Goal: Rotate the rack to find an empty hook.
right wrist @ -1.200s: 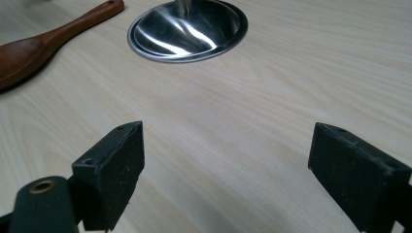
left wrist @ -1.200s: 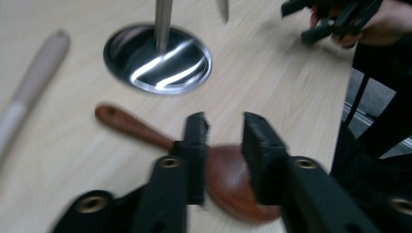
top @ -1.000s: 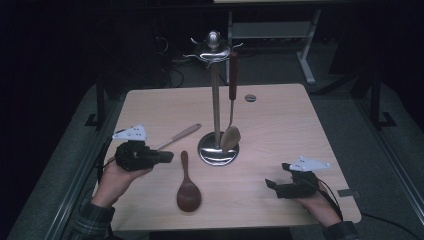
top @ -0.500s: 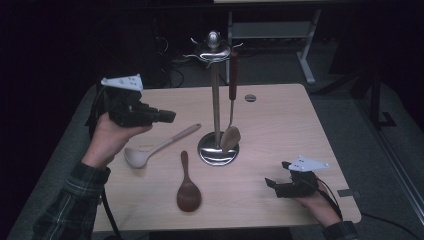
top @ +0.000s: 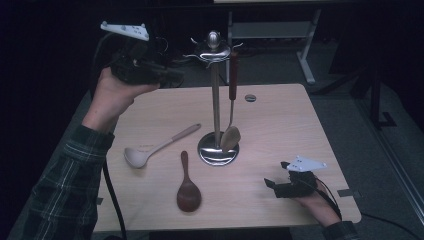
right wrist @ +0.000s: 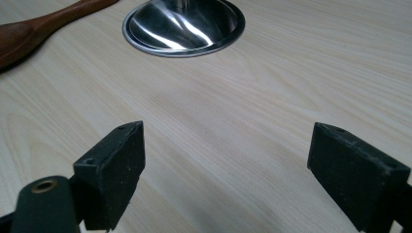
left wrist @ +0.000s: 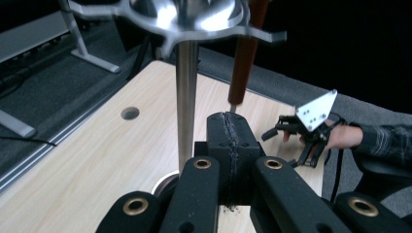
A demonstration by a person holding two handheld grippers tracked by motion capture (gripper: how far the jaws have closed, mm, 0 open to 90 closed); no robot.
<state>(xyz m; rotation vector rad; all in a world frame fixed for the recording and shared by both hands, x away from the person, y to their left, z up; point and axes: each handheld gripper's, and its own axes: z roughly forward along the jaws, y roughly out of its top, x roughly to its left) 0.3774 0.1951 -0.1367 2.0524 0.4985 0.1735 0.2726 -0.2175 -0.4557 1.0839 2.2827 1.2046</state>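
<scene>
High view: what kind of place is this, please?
Probably a lab or recording room, not a kitchen: a bare wooden table on grey carpet, dark surroundings, and a metal utensil stand set out with loose spoons.

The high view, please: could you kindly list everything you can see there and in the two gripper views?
Light wooden table: one, pale wood, centre.
Round grommet hole: one, dark, far side of the table.
Polished metal utensil stand: one, silver, mid-table, round base.
Red-brown-handled metal utensil: one, hanging from the stand's top hooks.
Pale beige ladle: one, lying left of the stand's base.
Dark brown wooden spoon: one, lying in front of the stand's base.
Left tool: one, black, jaws shut and empty, raised beside the stand's top.
Right tool: one, black, jaws open, low over the table's near right corner.
</scene>
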